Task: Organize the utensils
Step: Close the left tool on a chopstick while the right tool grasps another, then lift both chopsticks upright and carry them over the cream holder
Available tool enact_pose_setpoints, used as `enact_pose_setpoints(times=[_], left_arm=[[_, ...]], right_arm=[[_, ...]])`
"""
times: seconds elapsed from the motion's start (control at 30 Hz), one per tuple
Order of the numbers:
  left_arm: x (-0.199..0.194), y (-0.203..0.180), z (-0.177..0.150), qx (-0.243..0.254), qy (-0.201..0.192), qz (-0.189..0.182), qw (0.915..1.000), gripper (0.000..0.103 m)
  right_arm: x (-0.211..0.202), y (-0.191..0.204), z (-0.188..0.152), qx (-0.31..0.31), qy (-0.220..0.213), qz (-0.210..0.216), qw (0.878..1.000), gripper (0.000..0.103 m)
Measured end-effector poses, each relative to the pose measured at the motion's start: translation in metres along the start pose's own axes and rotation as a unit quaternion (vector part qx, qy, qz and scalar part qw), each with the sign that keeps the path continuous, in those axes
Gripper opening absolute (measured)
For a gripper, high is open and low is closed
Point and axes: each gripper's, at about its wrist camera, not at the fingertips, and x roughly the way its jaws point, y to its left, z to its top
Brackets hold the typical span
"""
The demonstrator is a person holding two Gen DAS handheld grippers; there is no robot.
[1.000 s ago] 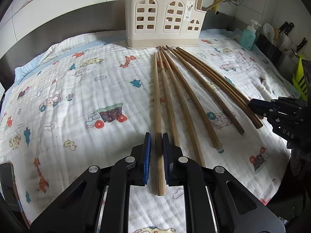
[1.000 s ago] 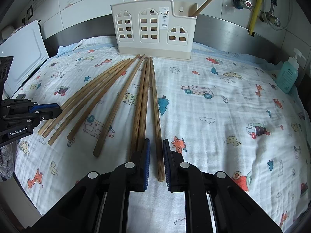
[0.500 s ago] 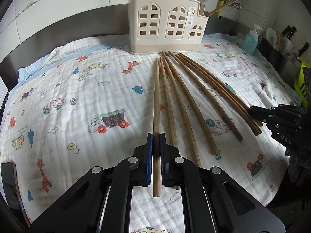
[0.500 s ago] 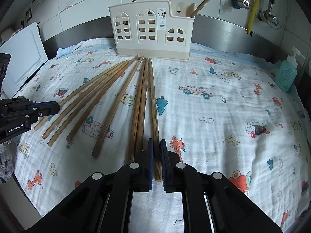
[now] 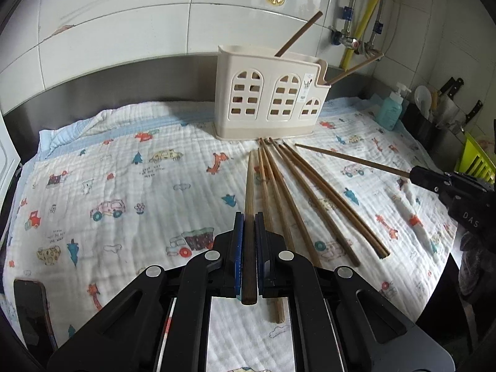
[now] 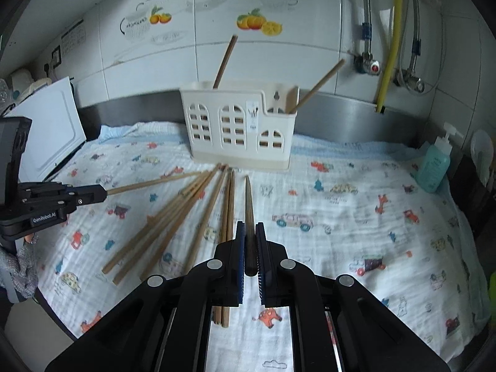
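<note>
The chopstick [image 5: 249, 204] in my left gripper [image 5: 249, 226] is clamped between the blue pads, its thick end sticking out behind them and its thin end pointing toward the holder. My right gripper [image 6: 250, 235] likewise pinches a second chopstick [image 6: 248, 204], the jaws narrowed onto the shaft, the tip aimed at the base of the holder. Both held sticks are raised off the cloth; seen from the opposite camera, each projects from the gripper's nose toward the middle of the cloth.

The loose chopsticks [image 5: 297, 198] lie fanned on the cloth, their thin ends gathered just in front of the holder and their thick ends spread toward me. I cannot count them reliably where they overlap.

The holder [image 5: 269, 99] is cream plastic with arched window cut-outs, upright at the far edge of the cloth against the steel backsplash. Two chopsticks lean inside it, one at the back, one in the low end compartment.

The cloth [image 5: 124, 186] is white with printed cars and animals. A teal soap bottle [image 6: 434, 164] stands well to the right of the holder.
</note>
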Motion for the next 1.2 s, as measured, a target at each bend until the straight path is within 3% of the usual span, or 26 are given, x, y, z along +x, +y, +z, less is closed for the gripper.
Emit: enact_pose_setpoints(times=[0.43,0.8,1.0,1.2], left_arm=[[-0.023,0.006,0.048,0.008,-0.046,-0.006,0.9989,0.006],[-0.024,0.007,0.087,0.03,-0.057,-0.002,0.9979,0.006],[-0.031,0.007,0.105,0.039,-0.069,0.005,0.9968,0.006],[-0.049,0.005,0.127,0.047,-0.096,0.007,0.9943,0.006]], right_arm=[[-0.032,-0.019,0.102,-0.007,-0.065,0.014,0.998,0.006],[-0.052,-0.035,0.2,-0.015,-0.115,0.013,0.993,0.006],[-0.031,-0.041,0.233,-0.001,-0.116,0.011,0.993,0.006],[0.011,-0.042,0.23,0.005,-0.084,0.007,0.996,0.006]])
